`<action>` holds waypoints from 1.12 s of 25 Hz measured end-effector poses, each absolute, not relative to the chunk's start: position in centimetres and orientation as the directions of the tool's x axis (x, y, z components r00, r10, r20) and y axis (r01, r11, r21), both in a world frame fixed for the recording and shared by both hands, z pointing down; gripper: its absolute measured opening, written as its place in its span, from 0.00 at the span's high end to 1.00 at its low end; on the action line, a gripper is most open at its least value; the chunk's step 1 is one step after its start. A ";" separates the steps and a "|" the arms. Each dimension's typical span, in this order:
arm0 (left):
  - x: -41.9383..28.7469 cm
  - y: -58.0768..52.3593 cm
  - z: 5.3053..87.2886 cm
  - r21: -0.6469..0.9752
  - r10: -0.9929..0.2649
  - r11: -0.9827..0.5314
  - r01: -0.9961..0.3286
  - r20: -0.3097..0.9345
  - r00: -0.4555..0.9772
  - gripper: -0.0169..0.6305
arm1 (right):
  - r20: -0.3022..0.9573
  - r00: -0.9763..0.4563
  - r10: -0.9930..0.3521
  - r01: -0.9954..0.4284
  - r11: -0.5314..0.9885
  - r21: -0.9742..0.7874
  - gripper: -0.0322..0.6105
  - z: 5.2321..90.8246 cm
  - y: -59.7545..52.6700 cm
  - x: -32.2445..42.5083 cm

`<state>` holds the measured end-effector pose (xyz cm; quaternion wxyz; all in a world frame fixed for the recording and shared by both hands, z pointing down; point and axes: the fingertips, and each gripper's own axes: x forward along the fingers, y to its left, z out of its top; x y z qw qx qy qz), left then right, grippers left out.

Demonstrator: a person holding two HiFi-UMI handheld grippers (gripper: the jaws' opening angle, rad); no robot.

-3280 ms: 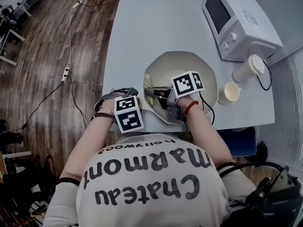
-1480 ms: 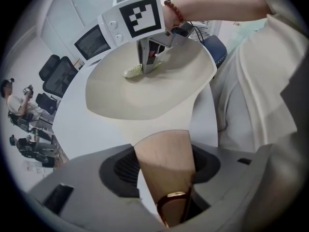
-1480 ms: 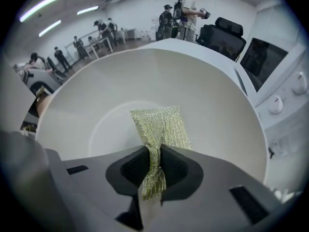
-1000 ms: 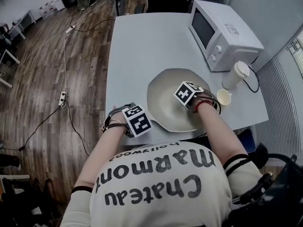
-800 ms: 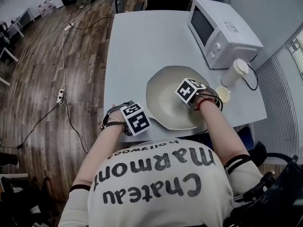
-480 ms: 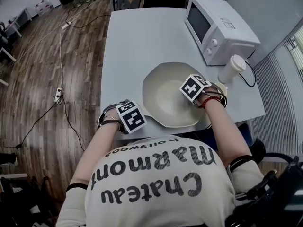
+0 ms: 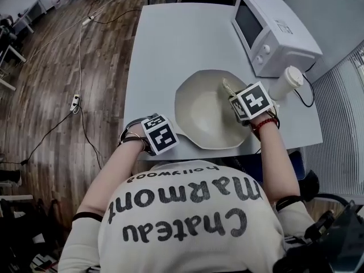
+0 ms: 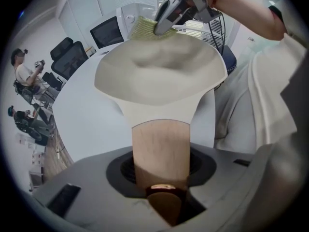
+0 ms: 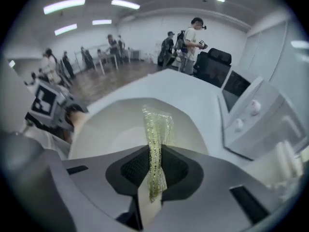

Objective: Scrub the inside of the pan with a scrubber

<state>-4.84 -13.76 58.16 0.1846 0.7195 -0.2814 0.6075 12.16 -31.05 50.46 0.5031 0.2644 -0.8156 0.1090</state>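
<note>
A cream pan [image 7: 202,110] sits on the pale table [image 7: 170,44] near its front edge. My left gripper [image 7: 165,134] is shut on the pan's wooden handle [image 8: 160,149], which runs between its jaws. My right gripper [image 7: 238,100] is over the pan's right side, shut on a yellow-green mesh scrubber [image 7: 227,87]. In the right gripper view the scrubber [image 9: 156,134] stands up from between the jaws over the pan's inside [image 9: 120,124]. The left gripper view shows the scrubber [image 8: 143,29] at the pan's far rim [image 8: 159,37].
A white microwave [image 7: 276,30] stands at the back right of the table. A lidded paper cup [image 7: 288,81] is just right of the pan, with a dark cable [image 7: 311,98] beside it. Several people and office chairs are in the room behind.
My right gripper has slid with the scrubber from the pan's middle right out towards its far right wall. The left gripper has kept its hold on the handle.
</note>
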 end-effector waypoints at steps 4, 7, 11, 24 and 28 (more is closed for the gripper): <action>-4.8 -13.8 58.1 -0.071 -0.171 -0.775 -0.628 0.980 0.099 0.71 | 0.783 -0.621 -0.032 -0.398 0.874 -0.280 0.85 51.5 -25.2 4.9; -4.7 -13.5 58.0 -0.041 -0.145 -0.782 -0.622 0.983 0.117 0.71 | 0.730 -0.668 0.144 -0.289 0.854 -0.433 0.85 52.8 -21.2 1.6; -4.5 -12.9 57.7 0.009 -0.089 -0.811 -0.585 0.986 0.138 0.72 | 0.668 -0.684 0.293 -0.234 0.779 -0.582 0.85 54.3 -18.2 -0.8; -4.8 -12.0 57.7 0.186 0.063 -0.815 -0.549 0.970 0.236 0.72 | 0.868 -0.440 0.228 -0.385 0.826 -0.412 0.85 58.9 -18.4 -0.7; -4.7 -12.3 57.7 0.218 0.092 -0.823 -0.524 0.962 0.256 0.72 | 0.938 -0.320 0.131 -0.466 0.841 -0.276 0.85 60.2 -19.2 1.0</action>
